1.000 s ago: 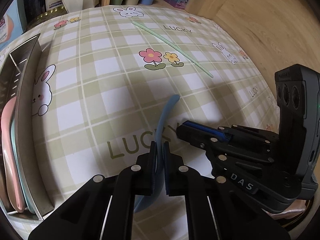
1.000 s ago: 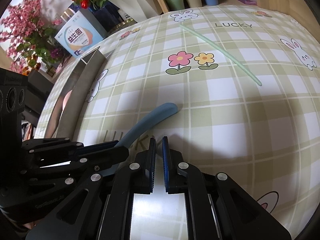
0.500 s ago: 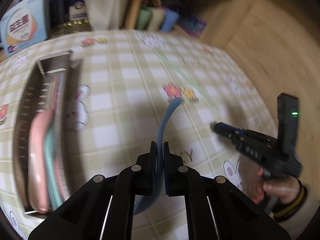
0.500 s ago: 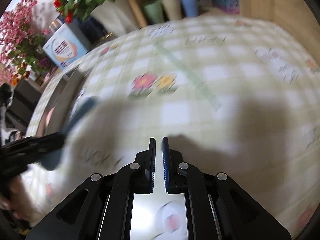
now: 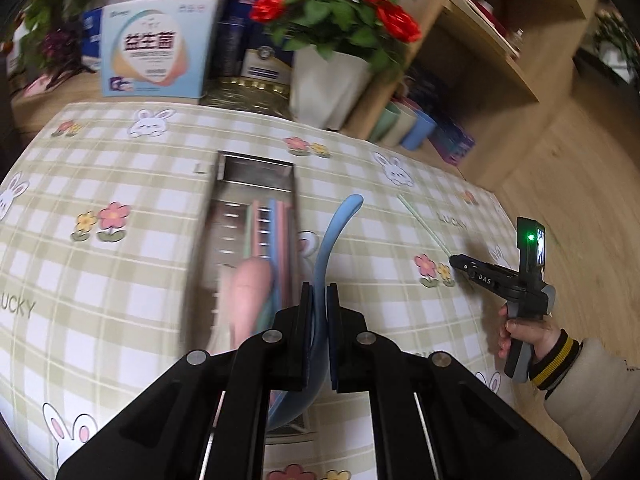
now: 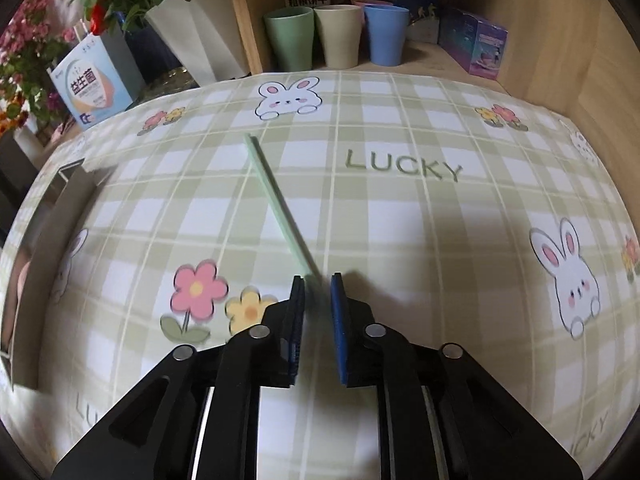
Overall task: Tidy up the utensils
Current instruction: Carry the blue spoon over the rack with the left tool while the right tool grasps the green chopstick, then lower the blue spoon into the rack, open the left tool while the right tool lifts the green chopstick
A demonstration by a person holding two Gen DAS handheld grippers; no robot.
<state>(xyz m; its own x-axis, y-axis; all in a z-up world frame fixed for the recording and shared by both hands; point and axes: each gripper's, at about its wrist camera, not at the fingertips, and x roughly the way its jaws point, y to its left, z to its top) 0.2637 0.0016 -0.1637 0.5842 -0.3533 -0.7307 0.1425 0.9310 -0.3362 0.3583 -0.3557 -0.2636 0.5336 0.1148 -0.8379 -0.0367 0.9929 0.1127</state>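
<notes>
Pinching the blue spoon (image 5: 326, 248) by its neck, the left gripper (image 5: 319, 300) carries it handle-forward above the steel tray (image 5: 256, 178), presumably to lay it lengthwise beside the pink spoon (image 5: 248, 292) at 11 o'clock. Meanwhile the right gripper (image 6: 317, 292), jaws spread, straddles the near end of the green chopstick (image 6: 280, 204) on the tablecloth (image 6: 400, 220), ready to close.

Left hand-held gripper (image 5: 319, 300) clamped shut, right hand-held gripper (image 6: 318, 280) jaws parted
</notes>
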